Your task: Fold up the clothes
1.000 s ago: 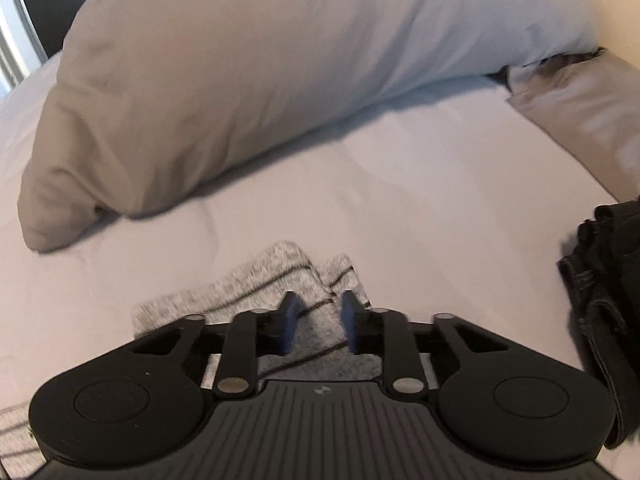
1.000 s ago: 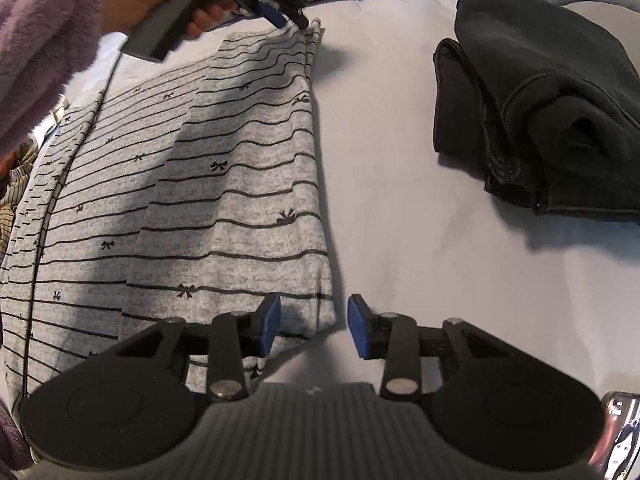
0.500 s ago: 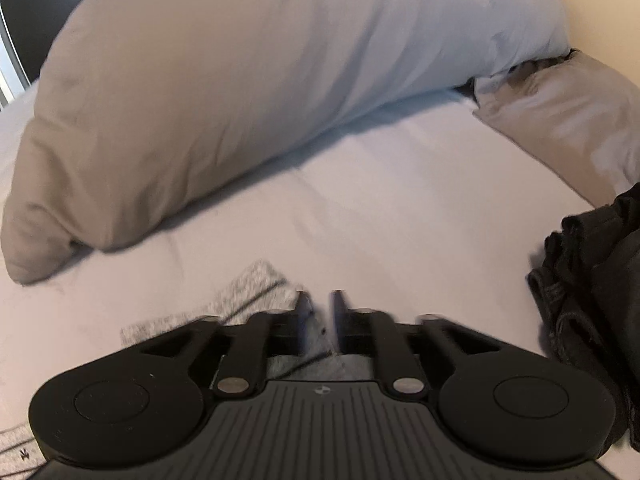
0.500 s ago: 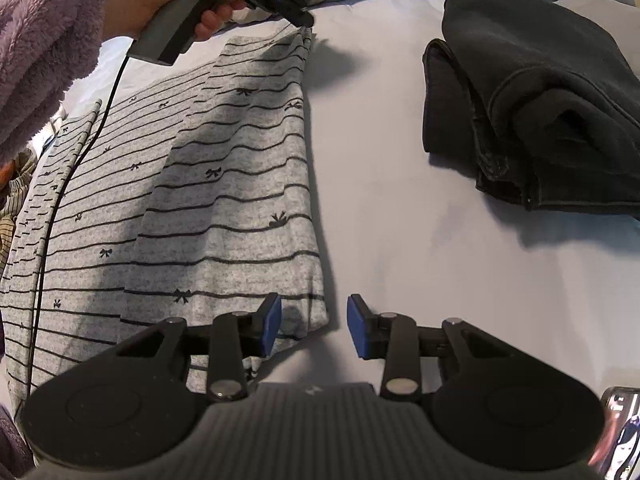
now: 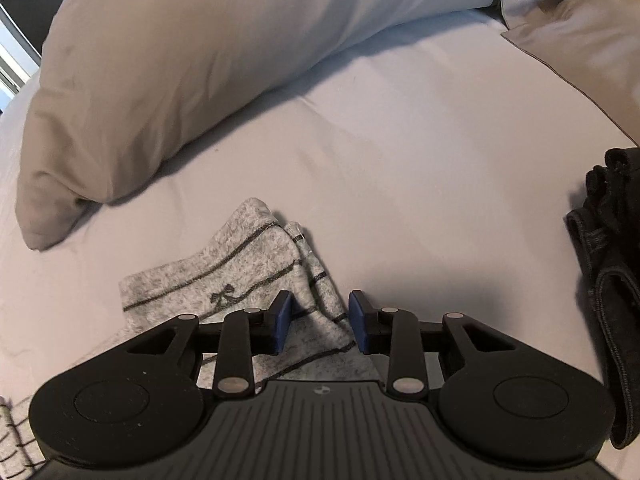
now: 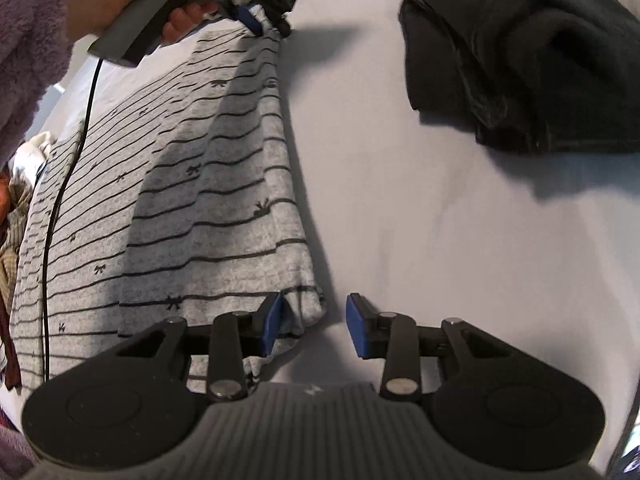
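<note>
A grey garment with thin black stripes and small bows lies spread on the pale bed sheet. Its far corner is bunched up between the blue pads of my left gripper, whose jaws are closing; a gap still shows beside the fold. From the right wrist, that left gripper sits at the top, held by a hand in a fuzzy purple sleeve. My right gripper hovers over the near corner. Its jaws are closing, and the hem lies against the left pad only.
A folded stack of black clothes lies to the right of the garment, also at the right edge. A large beige pillow fills the far side. A black cable crosses the garment; other clothes lie at the left.
The left gripper's jaws stand wider than half a second ago, and more of the bunched far corner shows ahead of them. The right wrist view has tilted slightly over the near corner.
</note>
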`<state>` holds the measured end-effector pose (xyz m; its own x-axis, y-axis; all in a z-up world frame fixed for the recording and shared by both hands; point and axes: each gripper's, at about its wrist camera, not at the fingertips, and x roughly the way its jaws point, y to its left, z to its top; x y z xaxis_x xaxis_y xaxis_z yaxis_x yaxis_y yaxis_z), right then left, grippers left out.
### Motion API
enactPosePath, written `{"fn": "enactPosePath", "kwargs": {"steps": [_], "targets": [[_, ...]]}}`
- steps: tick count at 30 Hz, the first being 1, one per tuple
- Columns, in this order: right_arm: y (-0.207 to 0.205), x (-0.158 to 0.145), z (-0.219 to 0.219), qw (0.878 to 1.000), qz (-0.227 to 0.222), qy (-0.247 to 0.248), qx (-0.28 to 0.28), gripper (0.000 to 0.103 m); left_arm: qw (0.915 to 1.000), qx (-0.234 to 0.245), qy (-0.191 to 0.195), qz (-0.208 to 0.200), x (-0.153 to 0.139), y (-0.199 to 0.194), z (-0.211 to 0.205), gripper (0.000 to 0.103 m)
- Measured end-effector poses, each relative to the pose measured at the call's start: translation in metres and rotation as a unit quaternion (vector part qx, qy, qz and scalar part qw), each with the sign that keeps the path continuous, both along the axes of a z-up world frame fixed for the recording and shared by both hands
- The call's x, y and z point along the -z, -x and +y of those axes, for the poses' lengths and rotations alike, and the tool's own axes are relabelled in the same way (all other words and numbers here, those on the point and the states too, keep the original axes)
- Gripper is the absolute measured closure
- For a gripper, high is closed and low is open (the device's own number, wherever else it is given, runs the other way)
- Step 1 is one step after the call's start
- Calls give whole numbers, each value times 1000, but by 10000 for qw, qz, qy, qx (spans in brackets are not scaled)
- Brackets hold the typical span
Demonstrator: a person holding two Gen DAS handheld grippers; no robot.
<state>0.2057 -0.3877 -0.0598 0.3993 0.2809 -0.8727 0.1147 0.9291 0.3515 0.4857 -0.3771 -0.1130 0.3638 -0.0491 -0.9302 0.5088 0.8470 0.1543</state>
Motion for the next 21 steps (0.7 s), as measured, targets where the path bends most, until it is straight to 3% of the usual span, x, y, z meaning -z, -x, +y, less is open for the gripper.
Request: {"fn": "enactPosePath", "kwargs": {"steps": [1, 3, 6, 12, 21], "targets": [[0, 1, -1, 10000, -32, -44, 47, 69, 10000, -15, 27, 9, 2, 0, 2, 78], [0, 1, -4, 9997, -51, -196, 166, 89, 10000, -30, 62, -23, 1, -1, 4, 91], [2, -6, -5, 9993, -169, -277, 167, 90, 9998, 12, 183, 4, -9, -1, 10, 98], [5, -40, 7, 9969, -598, -504, -117, 91, 9978, 3, 657, 124, -39, 1, 40, 99], [11, -85, 59, 9836, -1127, -903, -1079, 91, 9864, -257, 1622, 101, -89, -1, 122, 99]]}}
